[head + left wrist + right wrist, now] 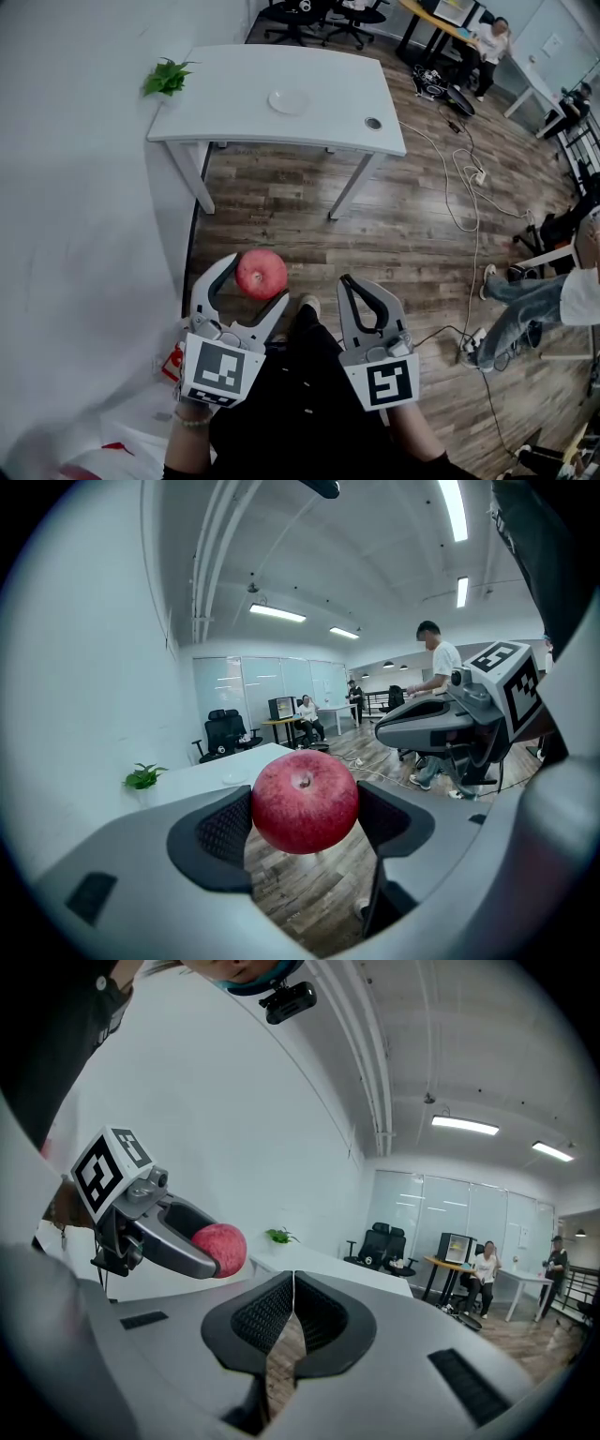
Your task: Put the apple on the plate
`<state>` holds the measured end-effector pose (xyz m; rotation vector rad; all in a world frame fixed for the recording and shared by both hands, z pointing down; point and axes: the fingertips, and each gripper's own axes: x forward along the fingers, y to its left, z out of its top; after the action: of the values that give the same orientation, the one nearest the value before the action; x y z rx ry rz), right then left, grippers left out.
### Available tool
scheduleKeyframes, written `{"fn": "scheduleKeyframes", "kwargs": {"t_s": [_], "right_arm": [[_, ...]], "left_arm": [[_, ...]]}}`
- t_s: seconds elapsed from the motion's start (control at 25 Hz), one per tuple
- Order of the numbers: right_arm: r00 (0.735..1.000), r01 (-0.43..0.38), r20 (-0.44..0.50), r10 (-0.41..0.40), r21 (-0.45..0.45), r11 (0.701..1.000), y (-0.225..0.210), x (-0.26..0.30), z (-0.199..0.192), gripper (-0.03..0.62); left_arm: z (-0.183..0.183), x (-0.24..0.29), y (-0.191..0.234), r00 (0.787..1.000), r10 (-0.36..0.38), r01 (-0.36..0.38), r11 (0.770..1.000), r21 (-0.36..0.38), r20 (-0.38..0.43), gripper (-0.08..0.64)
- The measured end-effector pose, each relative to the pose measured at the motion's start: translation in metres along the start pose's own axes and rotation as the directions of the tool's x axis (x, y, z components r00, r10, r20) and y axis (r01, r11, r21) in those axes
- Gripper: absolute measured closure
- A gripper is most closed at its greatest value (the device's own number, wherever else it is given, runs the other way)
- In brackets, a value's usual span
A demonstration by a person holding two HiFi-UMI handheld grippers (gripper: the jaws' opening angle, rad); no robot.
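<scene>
A red apple (262,273) is held in the air over the wooden floor, with my left gripper (253,281) shut on it. In the left gripper view the apple (305,801) fills the space between both pads. My right gripper (361,292) hangs beside it at the same height, shut with nothing in it; its pads (323,1321) meet in the right gripper view, where the apple (219,1249) shows at the left. The small white plate (288,100) lies on the white table (234,117) well ahead of both grippers.
A green plant (167,77) sits at the table's left corner, and a round cable hole (373,123) is at its right. A white wall (75,234) runs along the left. Cables (464,178) trail over the floor at right, near seated people and office chairs (319,14).
</scene>
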<state>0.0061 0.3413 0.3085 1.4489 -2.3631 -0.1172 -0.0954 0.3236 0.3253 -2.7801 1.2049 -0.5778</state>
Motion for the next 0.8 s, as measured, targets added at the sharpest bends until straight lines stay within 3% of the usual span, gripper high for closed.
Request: {"fn": "scheduleKeyframes", "kwargs": {"t_s": [0.24,0.44,0.8], "right_arm": [[1.0,-0.013,0.002,0.013,-0.001,1.0,-0.008,0.01,-0.002,0.55],[0.999,-0.037,0.019,0.037,-0.003,0.999,-0.016,0.033,0.002,0.551],[0.997,-0.075,0.029,0.075,-0.012,0.997,-0.046,0.078,0.01,0.55]], "left_arm": [[-0.003,0.007,0.006,0.999,0.026,-0.027,0.998,-0.05,-0.019,0.196],[-0.005,0.019,0.022,0.999,0.044,-0.044,0.999,-0.015,-0.02,0.196],[0.007,0.057,0.056,0.996,0.091,-0.092,0.995,-0.041,-0.025,0.196]]}}
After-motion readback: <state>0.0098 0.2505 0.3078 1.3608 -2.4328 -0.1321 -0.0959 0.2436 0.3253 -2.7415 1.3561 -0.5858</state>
